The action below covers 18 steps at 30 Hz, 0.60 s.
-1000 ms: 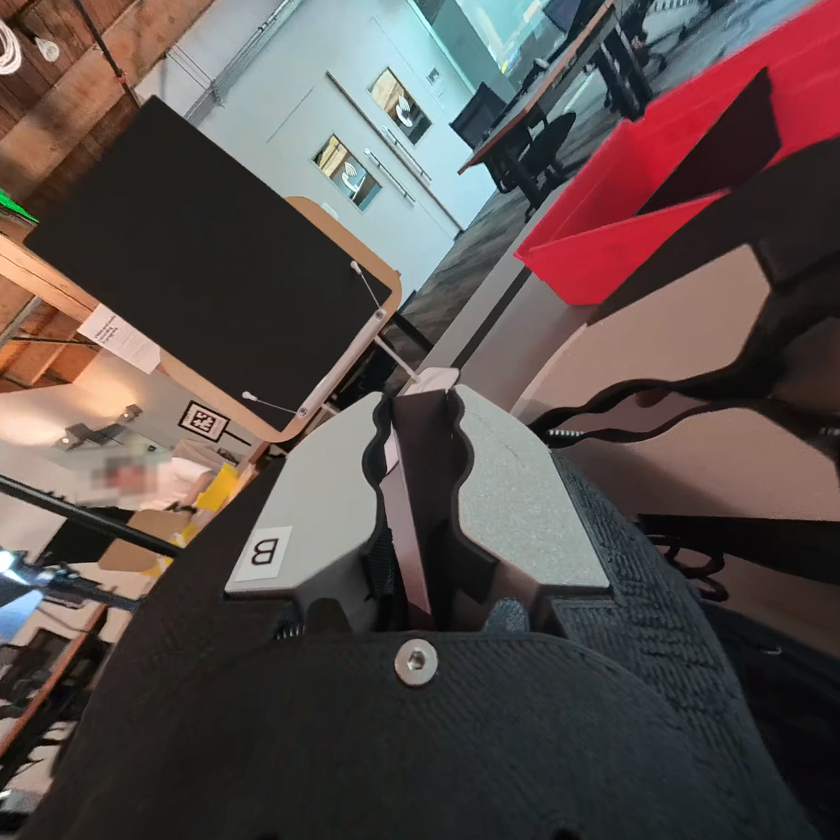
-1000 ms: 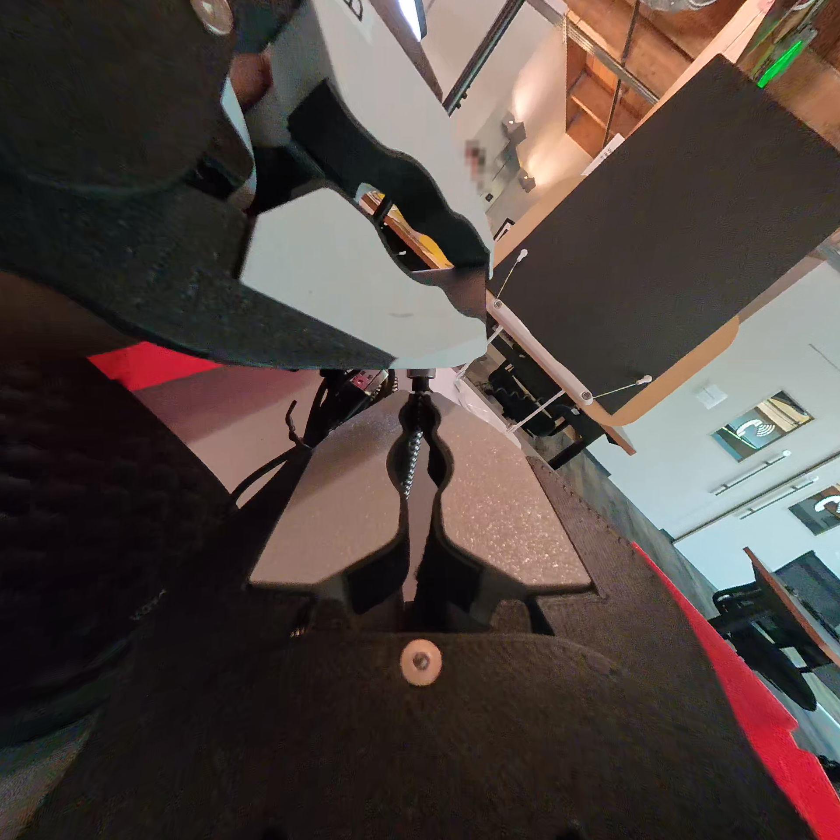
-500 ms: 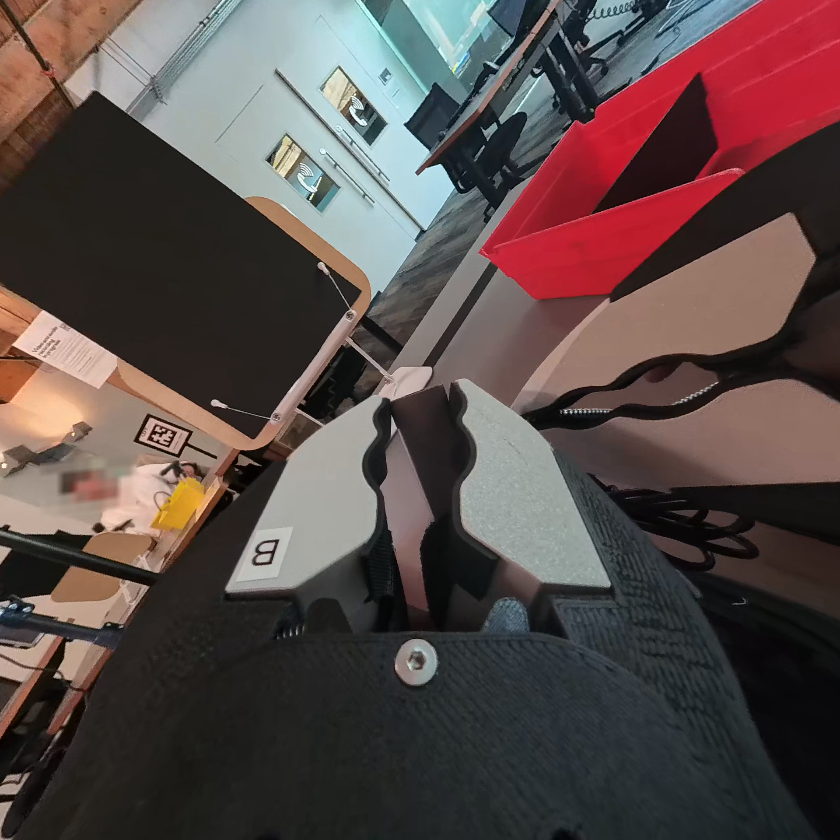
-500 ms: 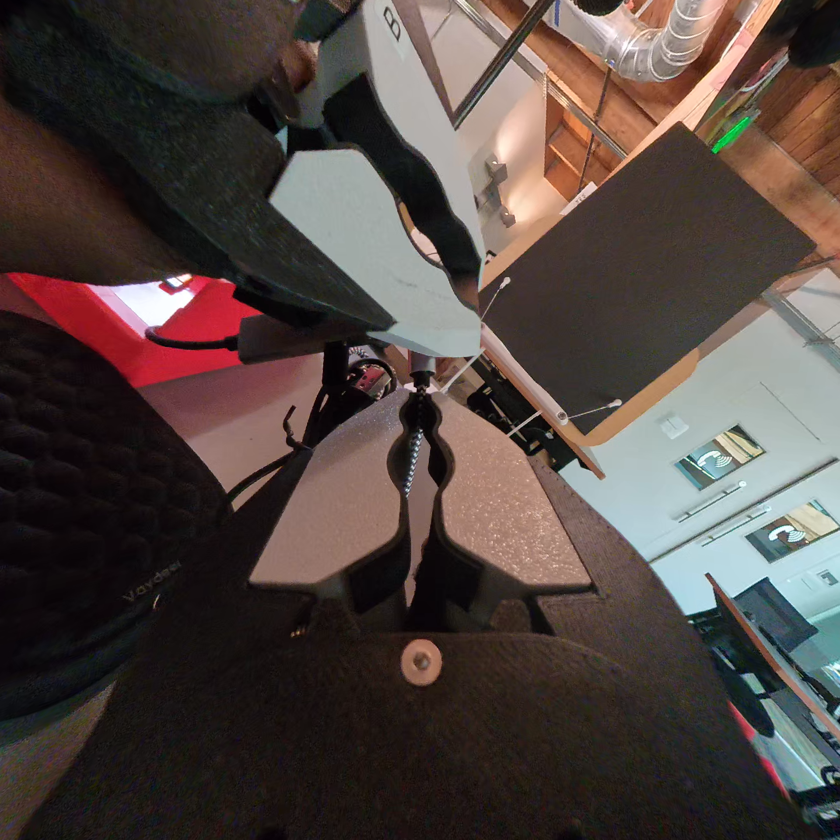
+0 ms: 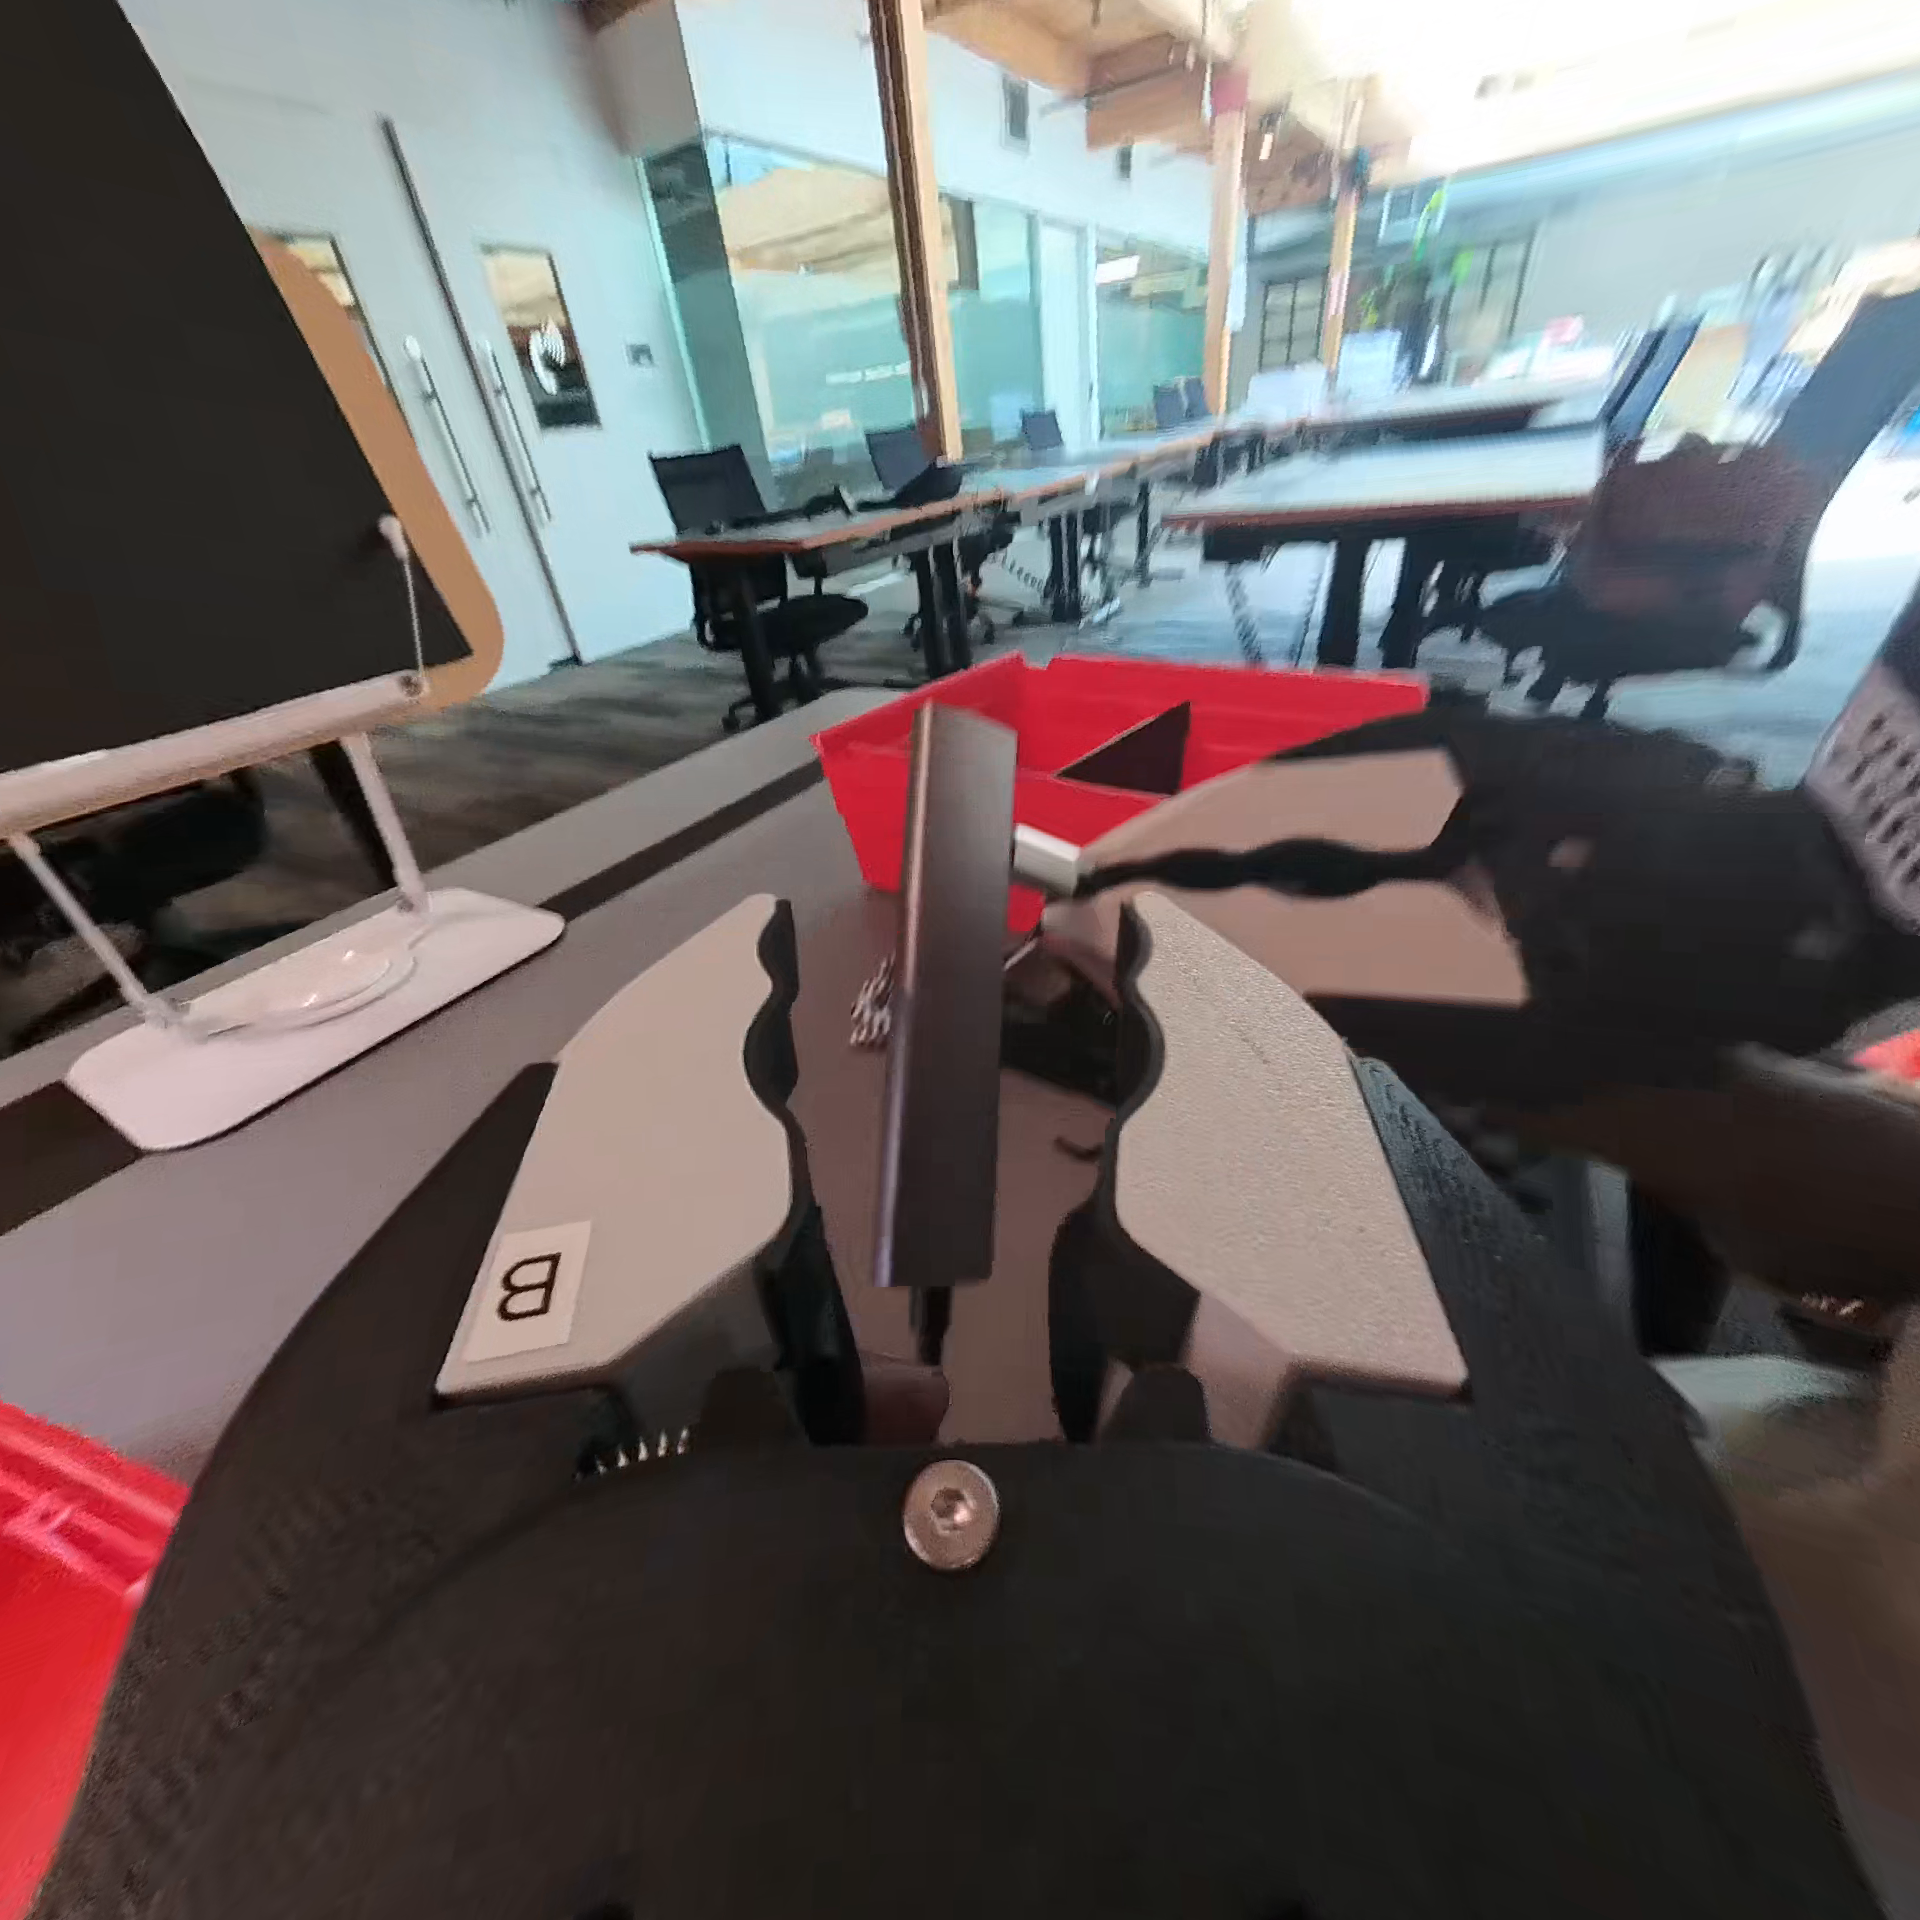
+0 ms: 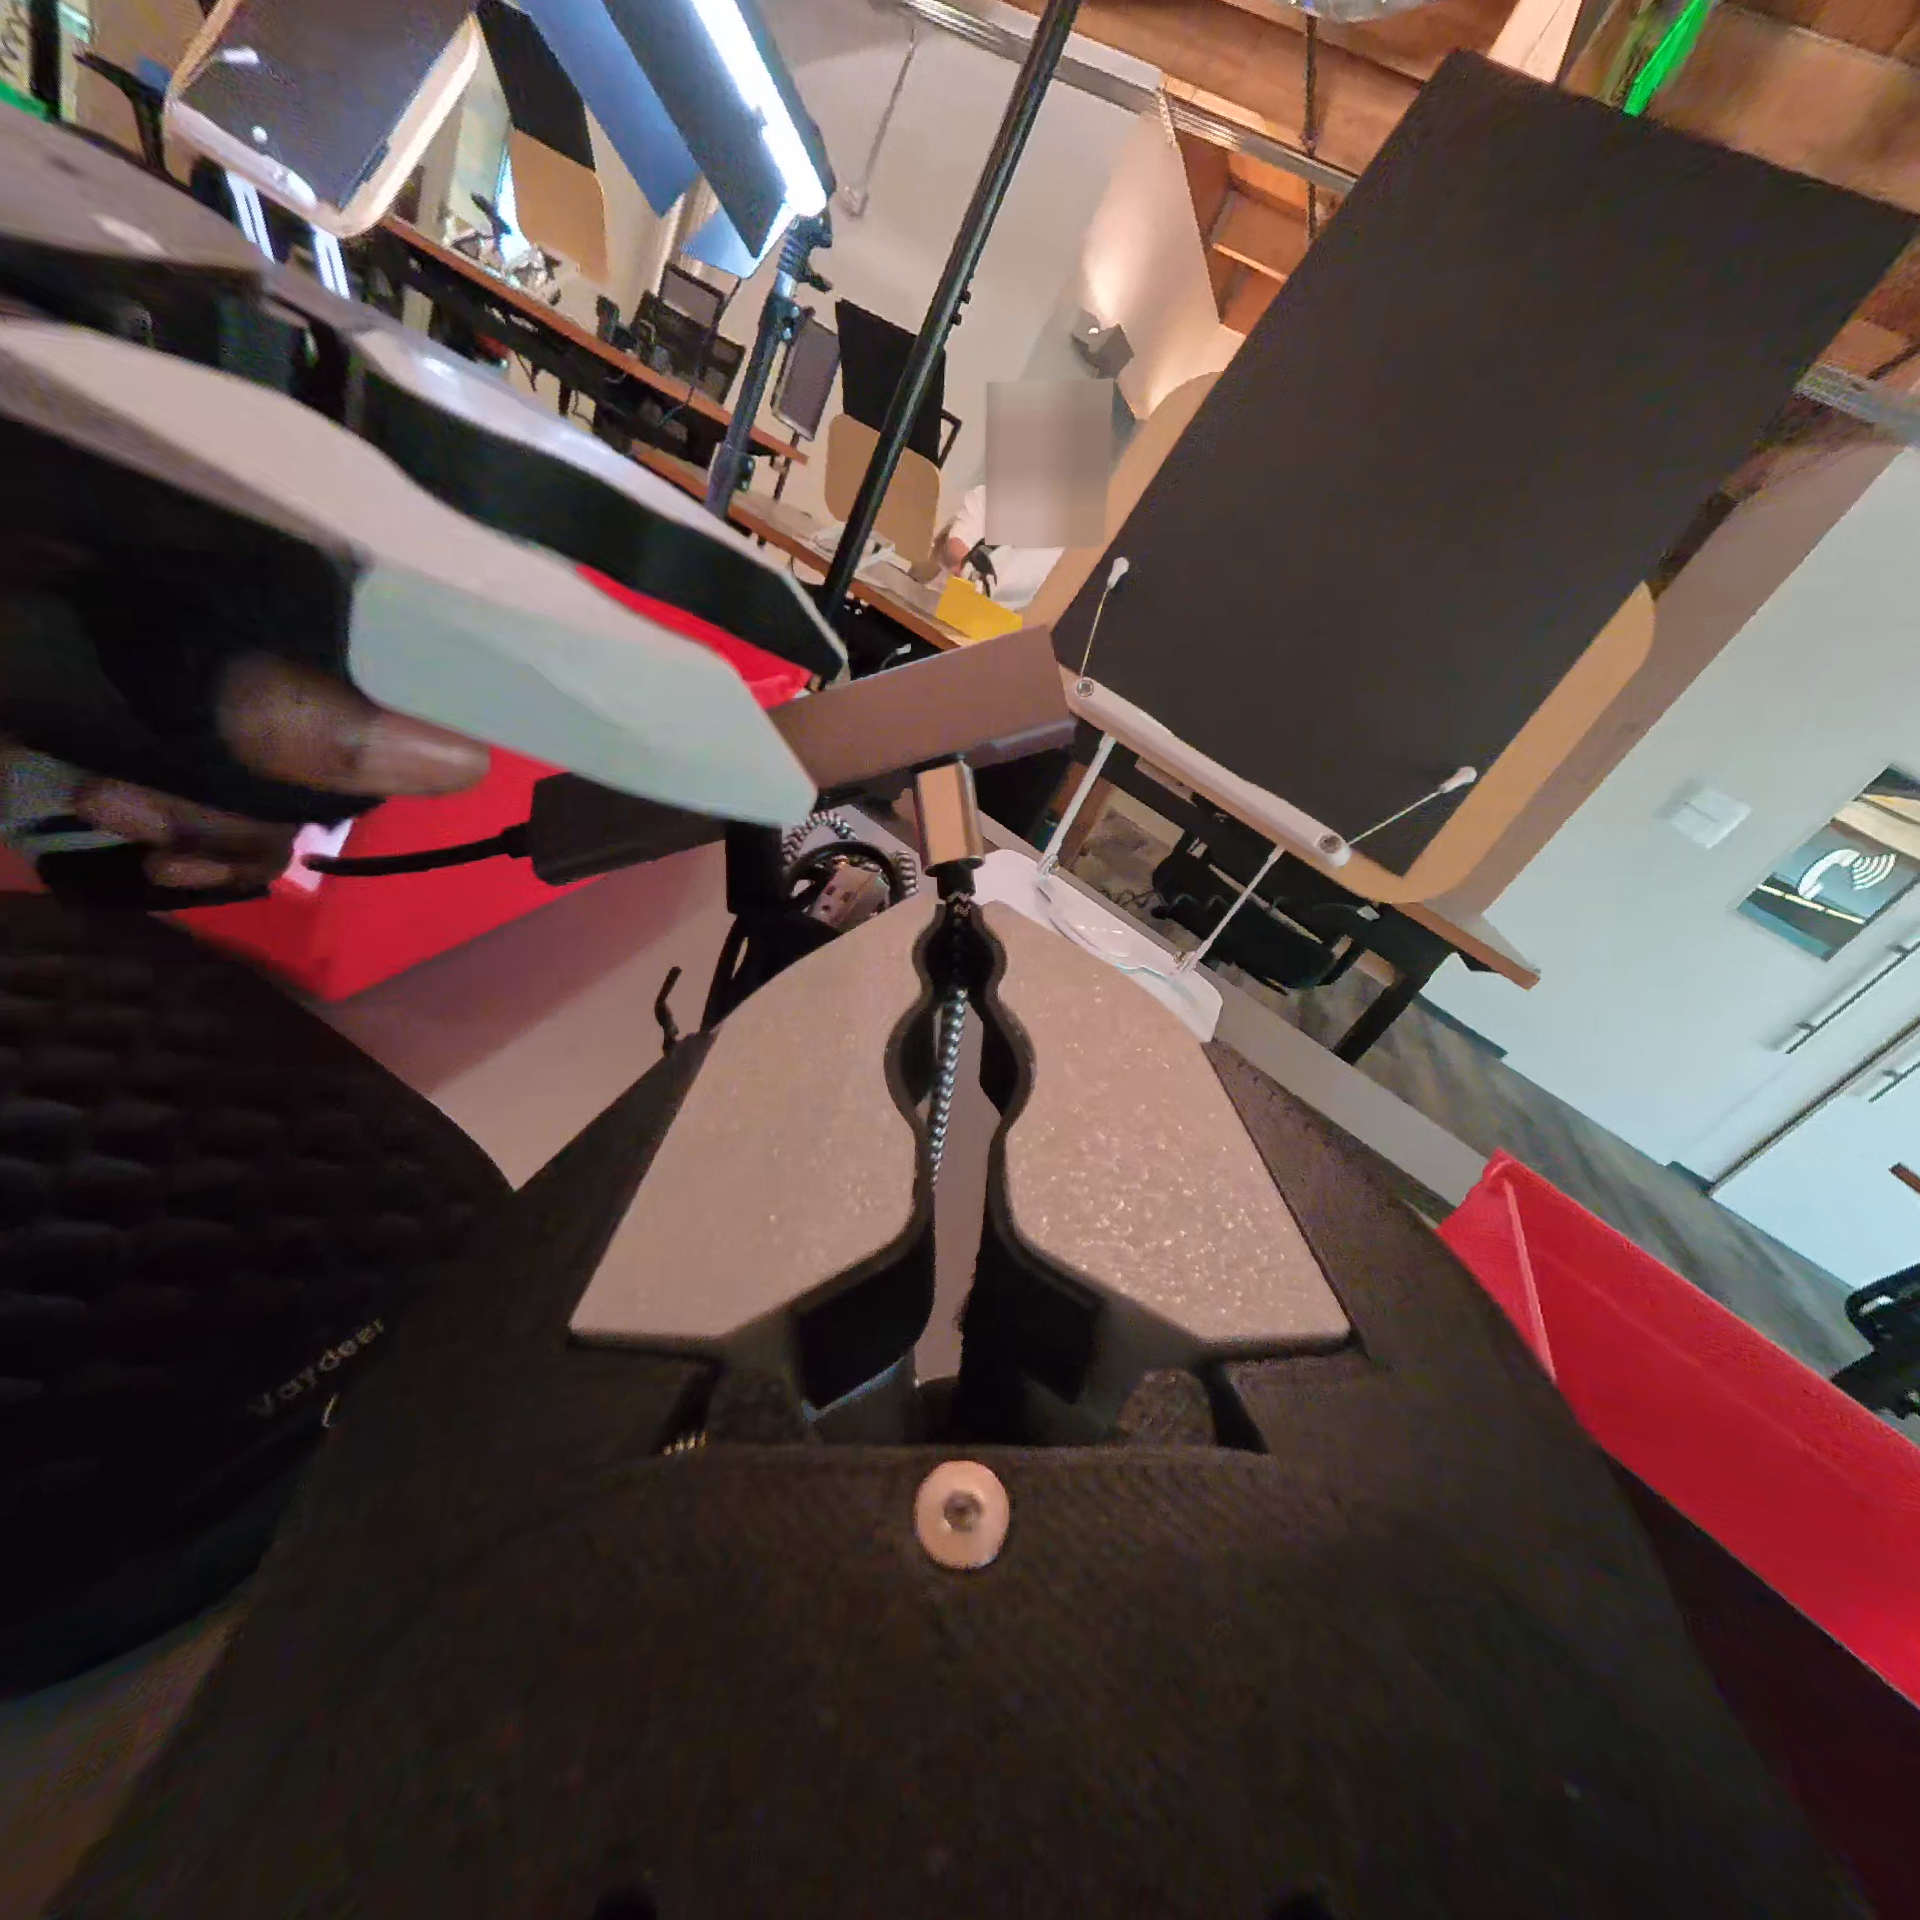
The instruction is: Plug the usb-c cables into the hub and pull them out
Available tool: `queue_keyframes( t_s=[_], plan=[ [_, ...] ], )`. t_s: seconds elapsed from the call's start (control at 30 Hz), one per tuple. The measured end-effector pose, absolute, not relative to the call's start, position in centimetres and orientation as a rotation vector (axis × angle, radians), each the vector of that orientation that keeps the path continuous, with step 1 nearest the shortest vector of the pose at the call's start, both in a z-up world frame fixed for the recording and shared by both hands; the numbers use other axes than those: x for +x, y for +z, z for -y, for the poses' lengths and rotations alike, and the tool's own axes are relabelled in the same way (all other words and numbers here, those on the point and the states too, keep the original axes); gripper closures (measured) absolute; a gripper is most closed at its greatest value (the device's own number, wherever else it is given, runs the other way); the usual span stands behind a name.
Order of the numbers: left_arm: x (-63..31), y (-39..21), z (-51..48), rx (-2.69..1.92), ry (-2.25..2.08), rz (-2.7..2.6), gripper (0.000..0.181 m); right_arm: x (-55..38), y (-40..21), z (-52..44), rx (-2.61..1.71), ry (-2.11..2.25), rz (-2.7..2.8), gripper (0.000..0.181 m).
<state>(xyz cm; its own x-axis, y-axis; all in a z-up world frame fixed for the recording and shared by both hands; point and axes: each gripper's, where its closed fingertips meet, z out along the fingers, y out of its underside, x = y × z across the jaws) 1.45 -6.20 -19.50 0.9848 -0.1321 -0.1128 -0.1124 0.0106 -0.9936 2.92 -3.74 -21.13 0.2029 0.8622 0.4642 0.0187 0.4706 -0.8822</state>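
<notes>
The hub is a dark grey slab standing on edge between the jaws of my left gripper. The jaws are wide apart and neither finger visibly touches it. My right gripper is shut on a braided usb-c cable. Its silver plug meets the edge of the hub. In the left wrist view the plug comes in from the right, out of the right gripper. The left gripper shows at the upper left of the right wrist view. A black lead runs from the hub's other end.
A red bin stands behind the hub, and another red bin is at the near left. A black board on a white stand sits on the grey table's left. Loose coiled cables lie on the table. A person sits far off. Some 4 centimetres of space lies between my two pairs of fingers.
My left gripper's jaws have gone from shut on the hub to wide apart. Both views have swung level, and the silver plug now shows at the hub's edge.
</notes>
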Motion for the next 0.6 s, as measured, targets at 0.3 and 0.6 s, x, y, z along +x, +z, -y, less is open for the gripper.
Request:
queue_keyframes(
  t_s=[0.3, 0.6],
  plan=[
    [0.0, -21.2, 5.8, -1.695, 0.558, -0.319, 0.158, 2.5, -21.1, 5.8, -0.852, 0.762, 1.266, 0.179],
    [-1.1, -19.6, 7.6, -1.674, 0.517, -0.225, 0.161, 5.6, -15.9, 6.2, -0.804, 1.661, 0.948, 0.125]
  ],
)
